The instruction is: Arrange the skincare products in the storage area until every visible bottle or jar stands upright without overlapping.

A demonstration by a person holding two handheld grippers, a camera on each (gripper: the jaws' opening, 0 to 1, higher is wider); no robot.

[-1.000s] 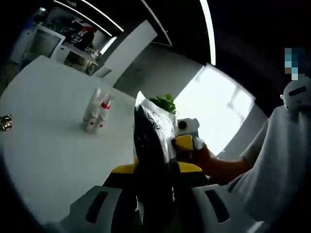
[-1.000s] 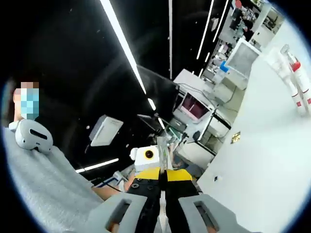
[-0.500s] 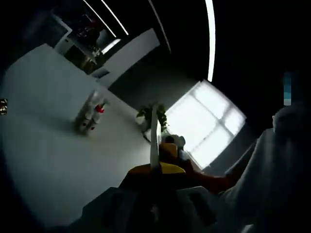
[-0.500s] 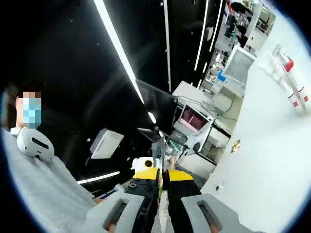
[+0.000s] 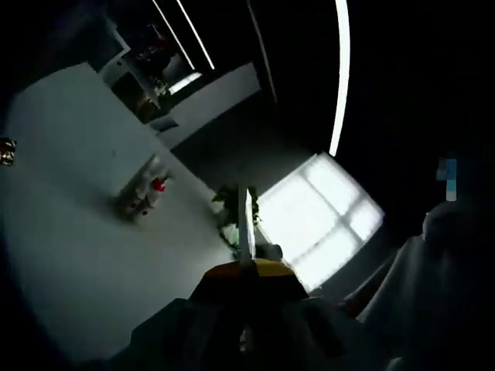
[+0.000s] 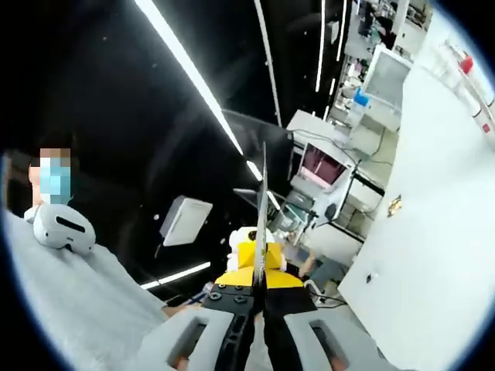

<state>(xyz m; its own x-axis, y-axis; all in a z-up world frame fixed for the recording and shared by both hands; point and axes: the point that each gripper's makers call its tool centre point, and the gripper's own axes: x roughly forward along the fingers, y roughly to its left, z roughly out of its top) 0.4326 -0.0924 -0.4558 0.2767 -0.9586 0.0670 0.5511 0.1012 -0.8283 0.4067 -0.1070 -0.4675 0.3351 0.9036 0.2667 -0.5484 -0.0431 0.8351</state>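
Matt white table (image 5: pixel 69 247), plastic bottles (image 5: pixel 143 193)

The wide white round bench (image 5: pixel 69 232) lies mostly bare, open room on every side of the small cluster of white bottles with red caps (image 5: pixel 143 193) standing near its middle. A small dark-and-gold object (image 5: pixel 8 151) sits well apart from them near the bench edge. Ahead of the left claw (image 5: pixel 246 267) a thin flat packet (image 5: pixel 247 228), seen edge-on, rises between the closed jaws. A person's pale grey sleeve (image 5: pixel 433 294) crowds the space beside it.

In the right gripper view, the same bottles (image 6: pixel 473 85) stand at the far bench edge, bare surface before them.
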